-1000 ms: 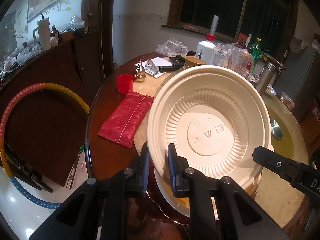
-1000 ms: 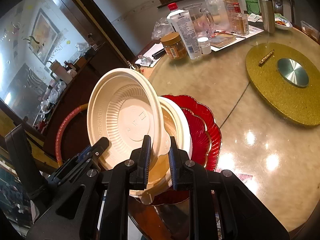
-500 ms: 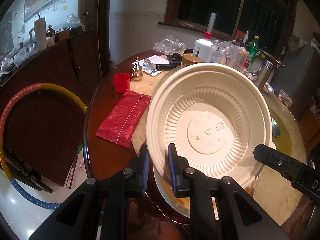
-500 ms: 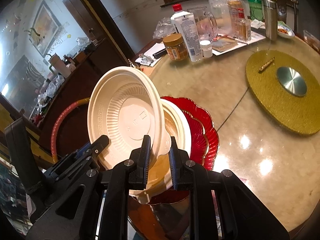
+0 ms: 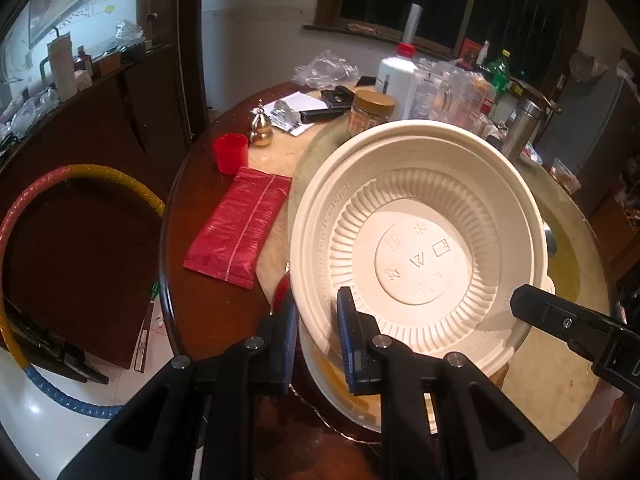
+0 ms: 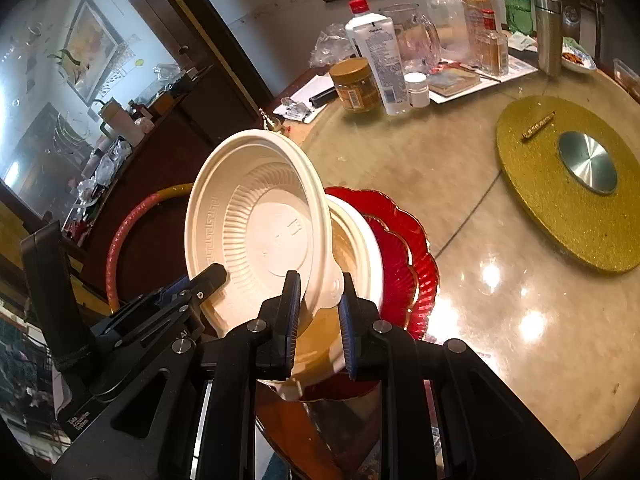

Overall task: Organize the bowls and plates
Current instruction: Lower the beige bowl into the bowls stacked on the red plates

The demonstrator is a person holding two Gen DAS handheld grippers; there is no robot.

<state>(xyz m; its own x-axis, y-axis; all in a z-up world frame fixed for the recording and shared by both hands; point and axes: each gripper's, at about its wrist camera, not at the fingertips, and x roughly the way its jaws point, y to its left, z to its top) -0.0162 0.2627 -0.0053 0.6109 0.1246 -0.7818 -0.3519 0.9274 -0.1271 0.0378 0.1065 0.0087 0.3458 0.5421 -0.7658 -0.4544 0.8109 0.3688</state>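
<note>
With our left gripper (image 5: 316, 334) and right gripper (image 6: 318, 320) each clenched on the tilted top bowl (image 6: 256, 228), held over the second bowl (image 6: 360, 240) on the red plates (image 6: 416, 248) at the counter's (image 6: 500, 320) near edge, stacking looks unfinished.

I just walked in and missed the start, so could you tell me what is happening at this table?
A person is sorting dishes with two hand-held grippers. Both the left gripper and the right gripper are clamped on the rim of a cream bowl, which they hold tilted on edge, its underside facing the cameras. Just behind it, a second cream bowl sits stacked on the red plates near the edge of the round table. The tilted bowl has not yet been set down.
</note>
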